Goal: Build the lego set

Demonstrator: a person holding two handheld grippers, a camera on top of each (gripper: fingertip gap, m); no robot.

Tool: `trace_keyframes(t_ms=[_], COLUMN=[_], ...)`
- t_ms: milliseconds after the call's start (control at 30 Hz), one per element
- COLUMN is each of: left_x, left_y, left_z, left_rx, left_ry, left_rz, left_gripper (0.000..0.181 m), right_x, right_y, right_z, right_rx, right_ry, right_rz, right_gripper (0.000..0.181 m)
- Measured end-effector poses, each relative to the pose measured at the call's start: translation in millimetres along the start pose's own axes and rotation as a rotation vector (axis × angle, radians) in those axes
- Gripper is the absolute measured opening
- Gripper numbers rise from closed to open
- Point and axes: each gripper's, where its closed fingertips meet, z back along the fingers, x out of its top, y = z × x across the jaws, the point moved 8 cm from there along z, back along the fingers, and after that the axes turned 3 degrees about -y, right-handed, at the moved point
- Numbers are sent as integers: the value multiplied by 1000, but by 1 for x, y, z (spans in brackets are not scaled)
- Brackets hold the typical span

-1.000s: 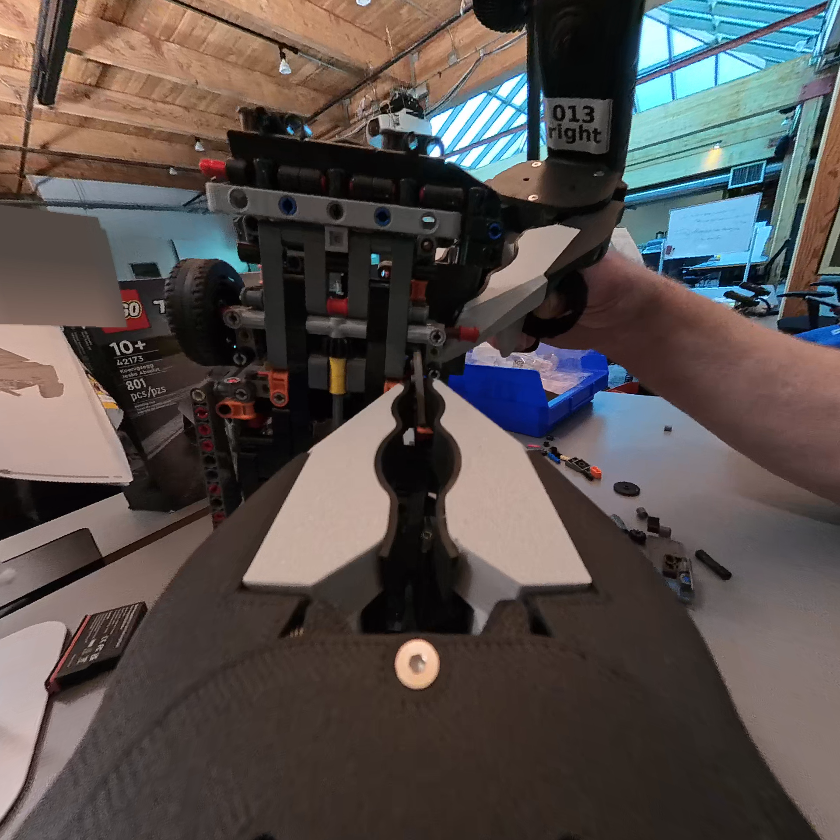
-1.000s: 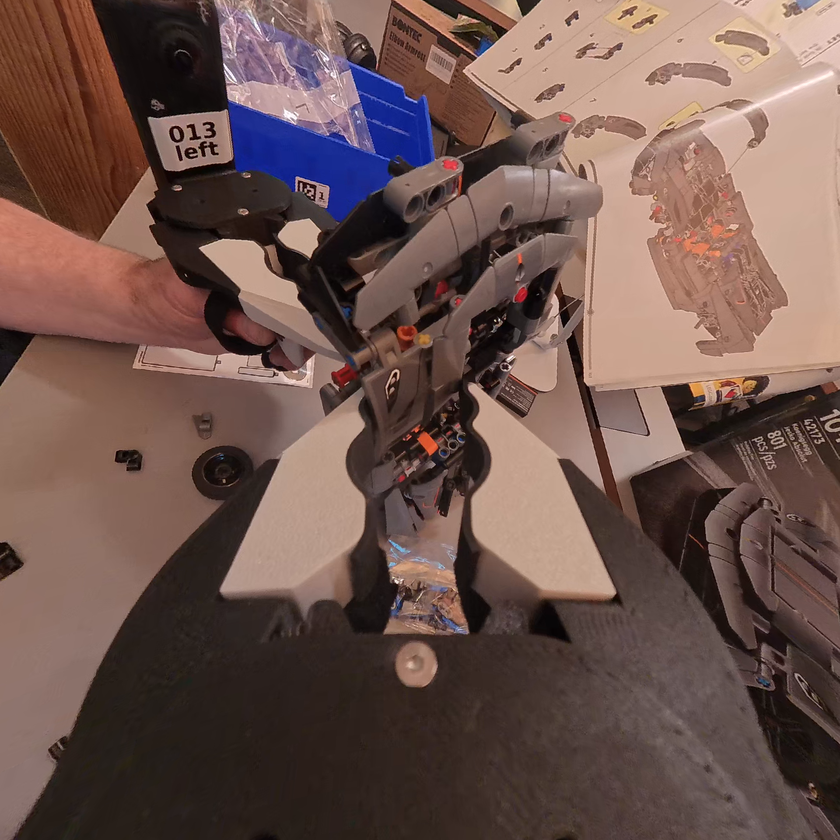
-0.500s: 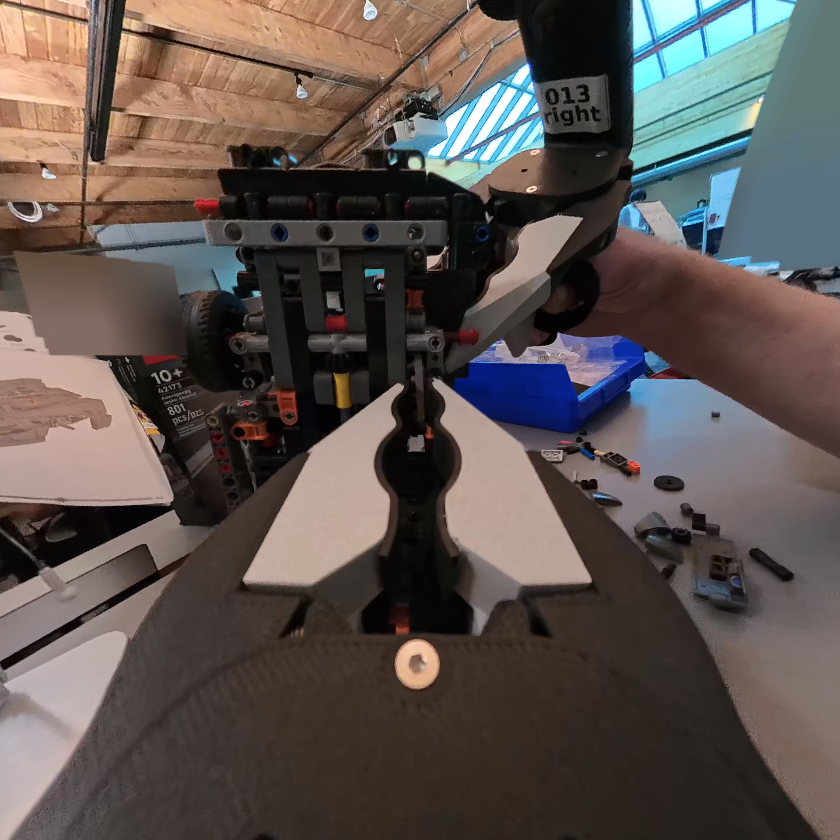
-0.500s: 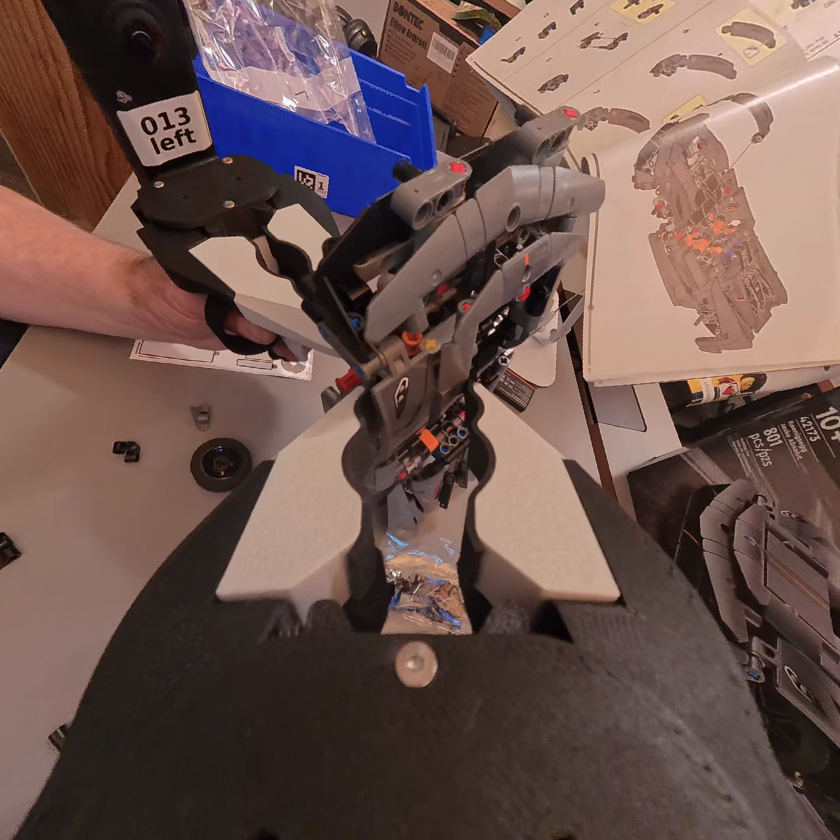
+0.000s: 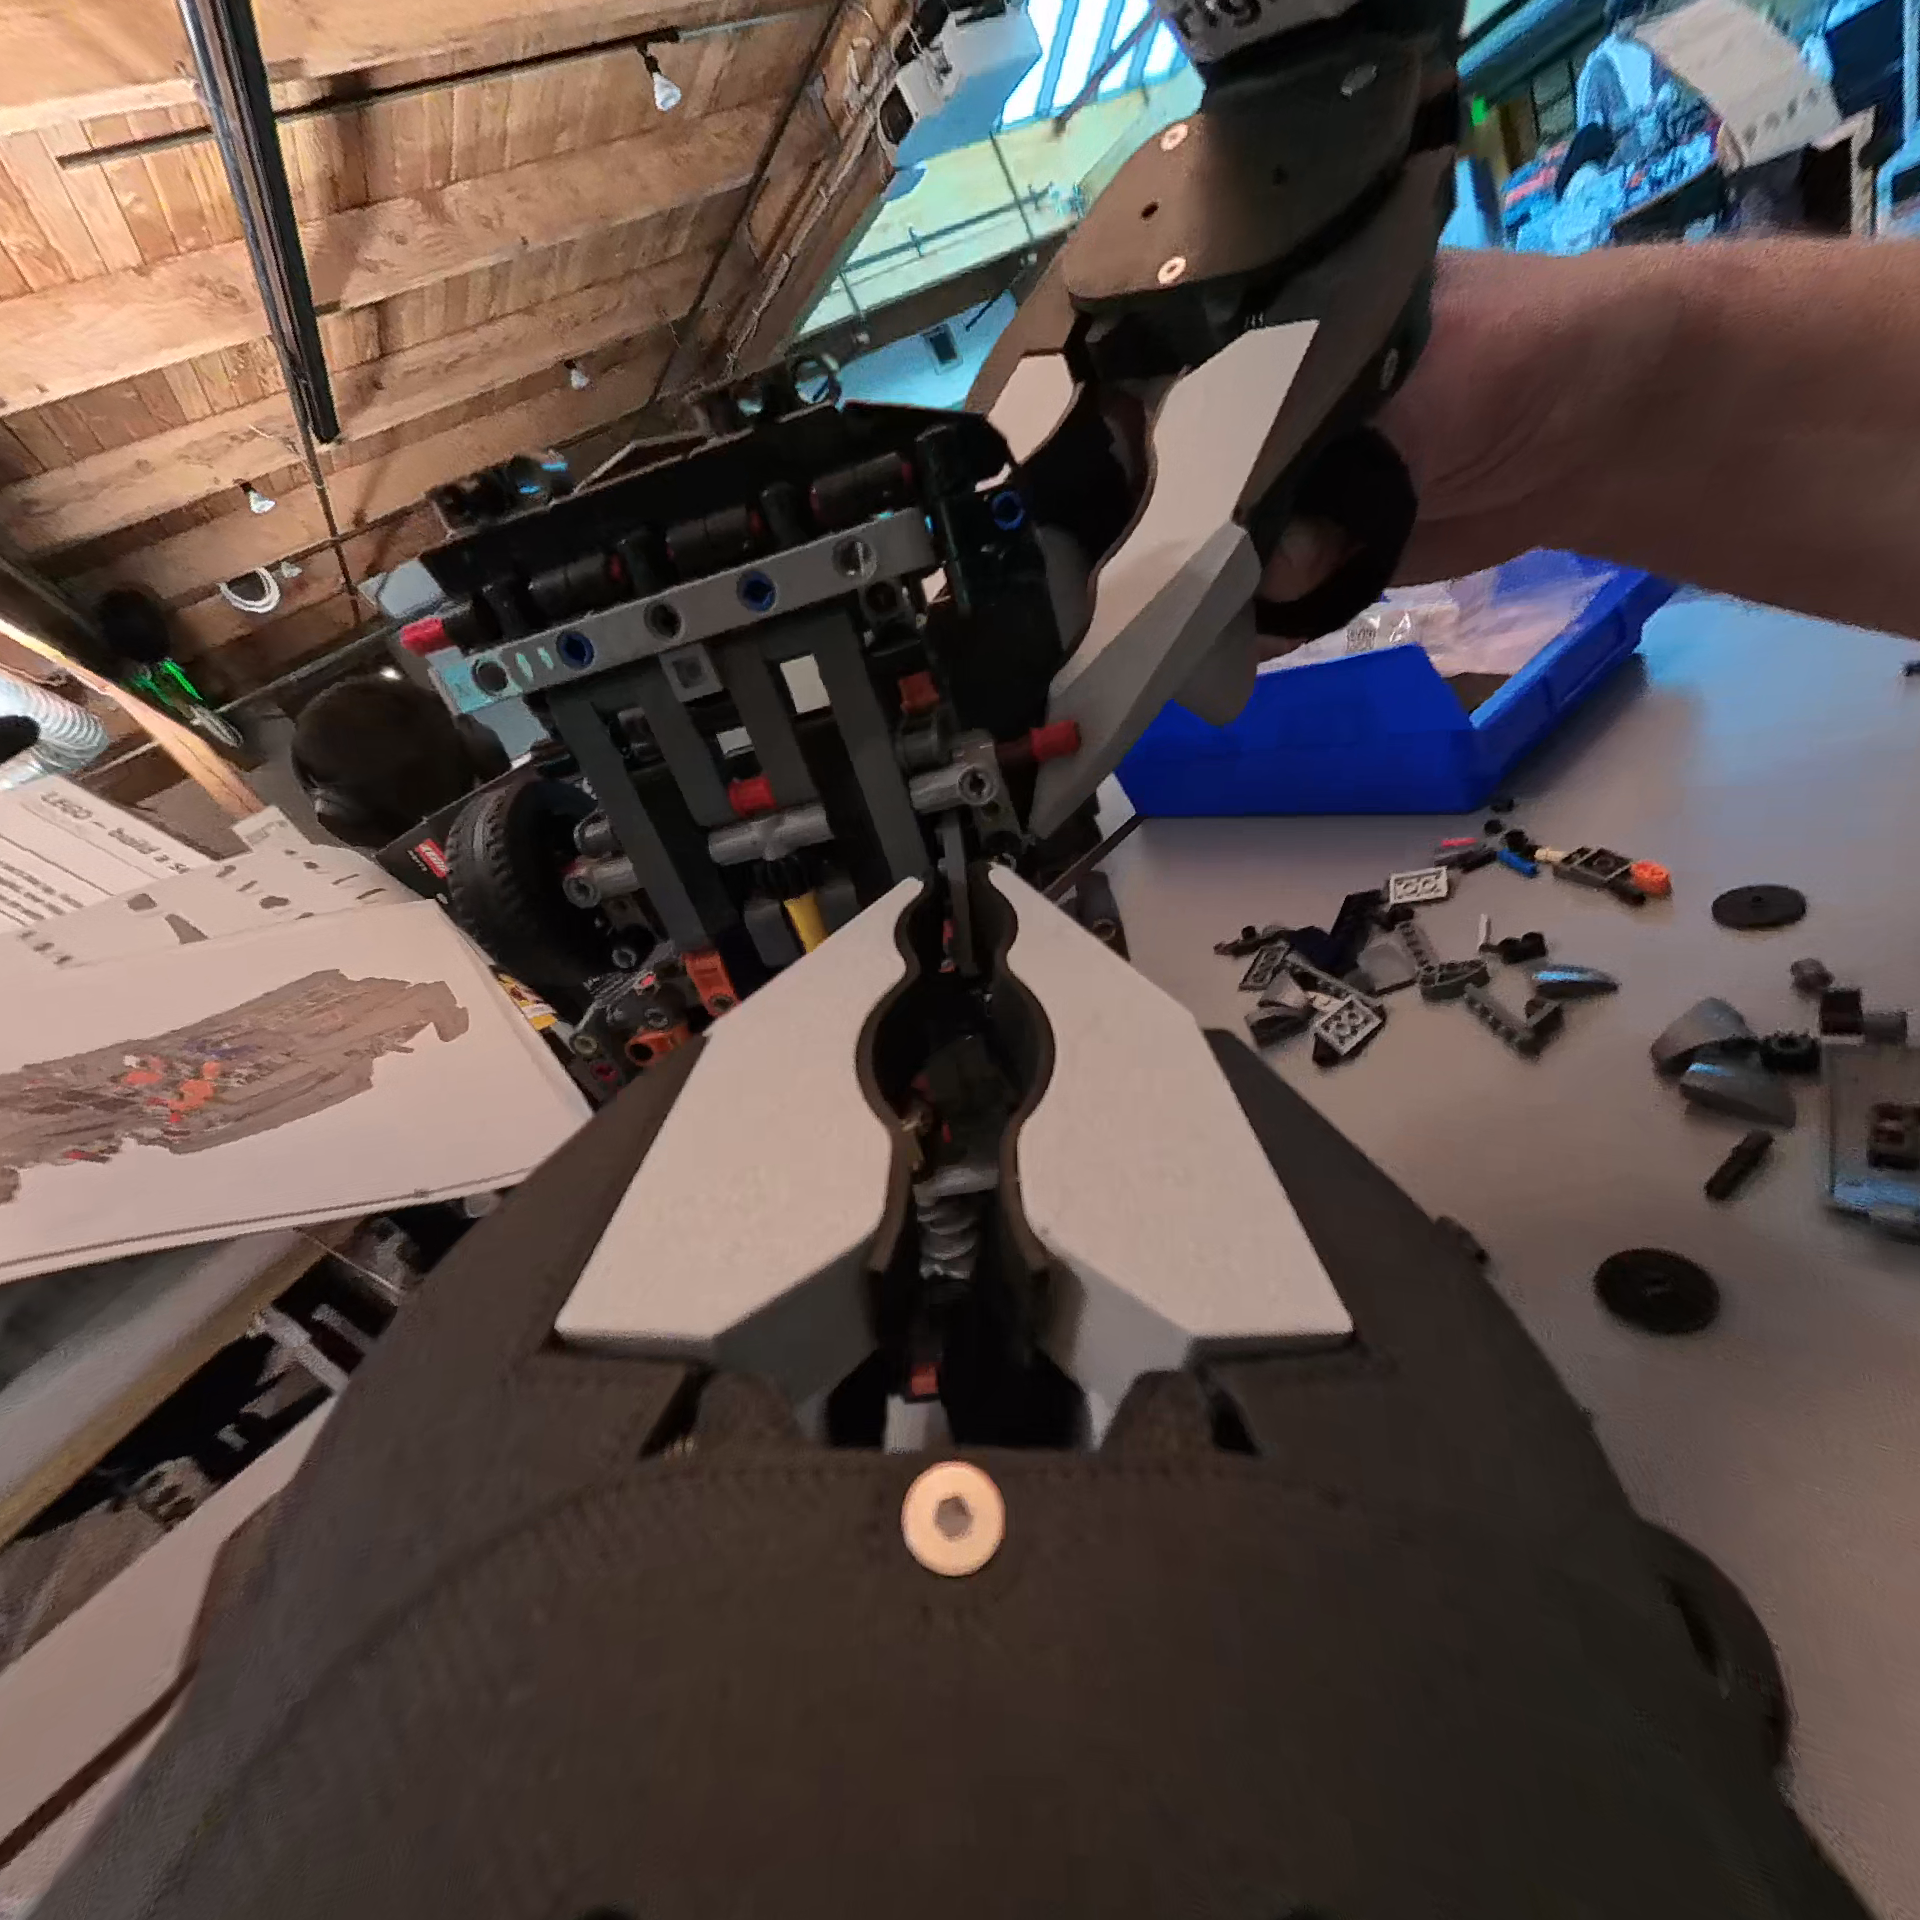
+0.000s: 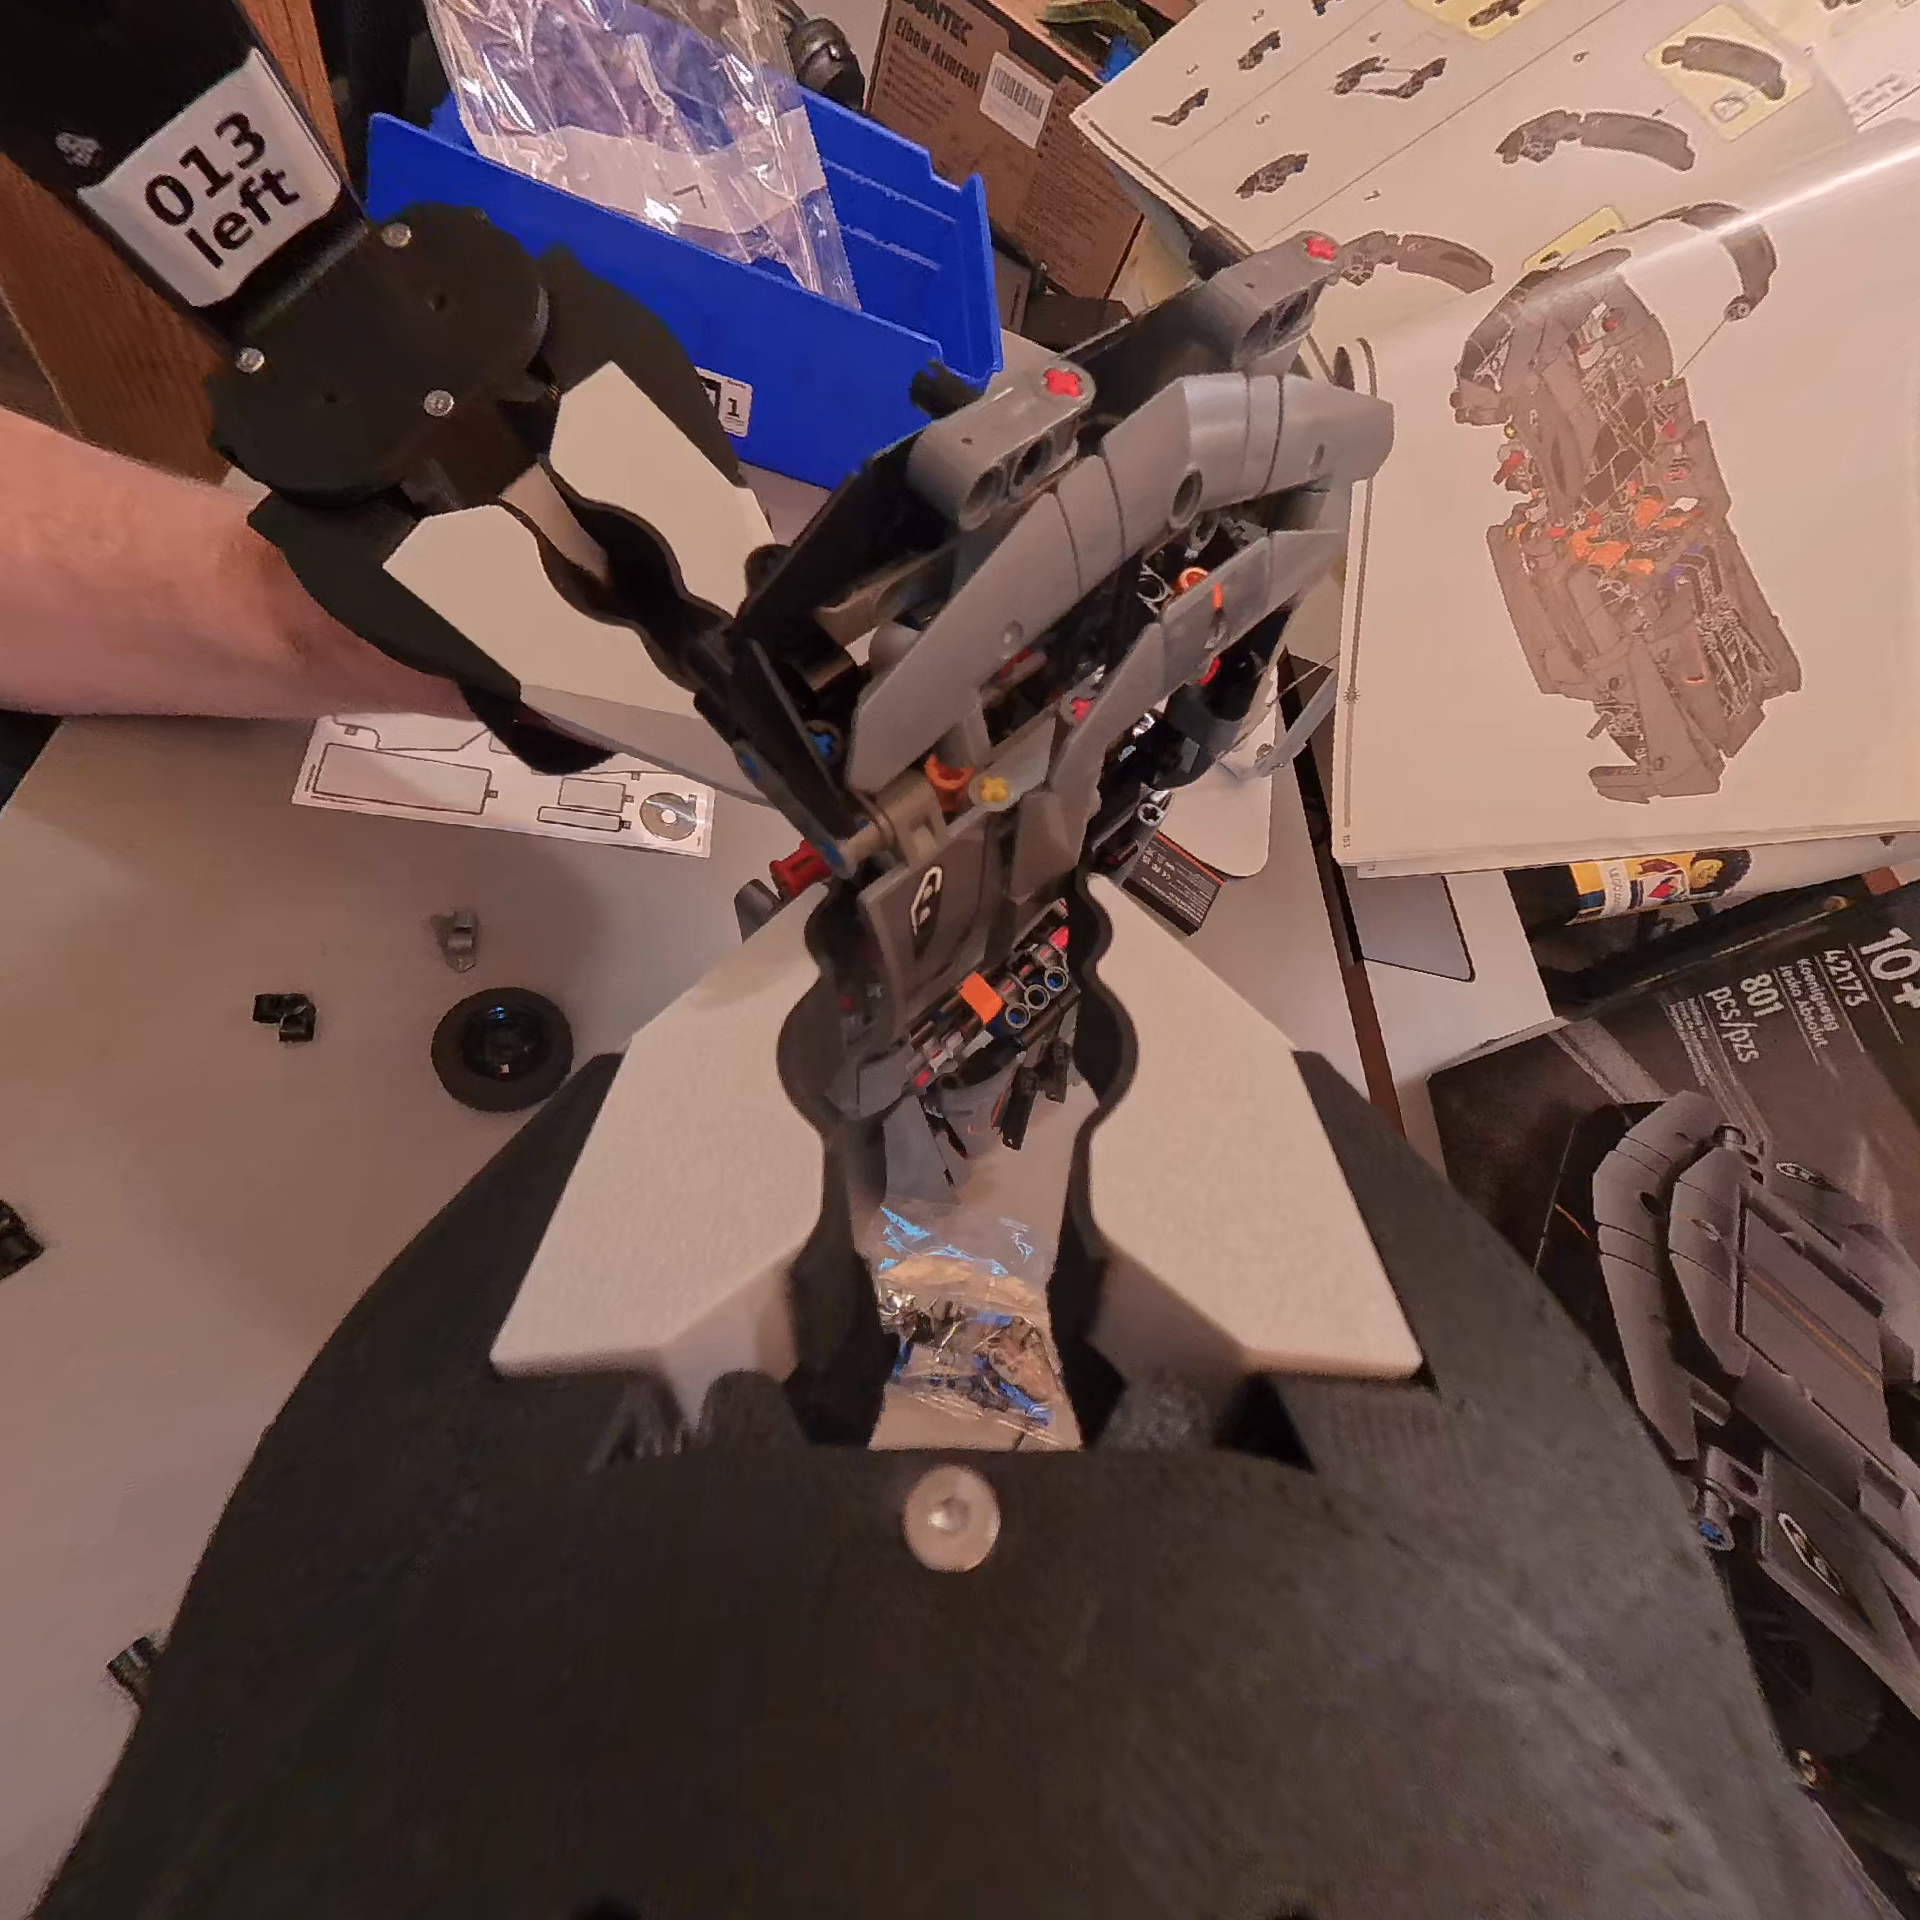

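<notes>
A partly built grey and black Lego car model [image 5: 727, 707] is held in the air between both grippers. My left gripper [image 5: 956, 894] is shut on a thin black beam at the model's lower edge. My right gripper [image 6: 951, 894] is shut on the model's grey panelled end [image 6: 1091, 540], with its jaws partly apart around the part. In the right wrist view, the left gripper [image 6: 769, 707] grips the model's black side from the upper left. In the left wrist view, one finger [image 5: 1174, 540] of the right gripper shows at the model's top right.
A blue bin [image 6: 790, 301] with clear bags stands at the back. Loose Lego pieces [image 5: 1403, 977] and black discs [image 5: 1655, 1290] lie on the grey table. An open instruction booklet [image 6: 1662, 520], the set's box [image 6: 1714, 1143], a wheel [image 6: 502, 1047] and a parts bag [image 6: 966, 1330] lie around. The grippers are tip to tip, or close to it.
Both grippers and the model have tilted together. In the left wrist view the model now leans left, and more of the loose pieces show. Both grips are unchanged.
</notes>
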Motion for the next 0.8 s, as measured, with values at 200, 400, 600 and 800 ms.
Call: trace_keyframes(t_ms=[200, 400, 600, 800], left_x=[4, 6, 2, -4], left_y=[-2, -7, -6, -5], left_z=[3, 4, 5, 2], left_rx=[27, 56, 63, 72], left_ry=[69, 111, 59, -28], left_rz=[-190, -324, -296, -167], left_gripper=[3, 3, 3, 3], right_x=[1, 2, 2, 1], right_y=[2, 2, 3, 2], right_z=[-2, -2, -3, -2], right_rx=[11, 21, 18, 15], right_ry=[-3, -4, 2, 3], right_rz=[6, 9, 16, 11], right_gripper=[39, 37, 39, 39])
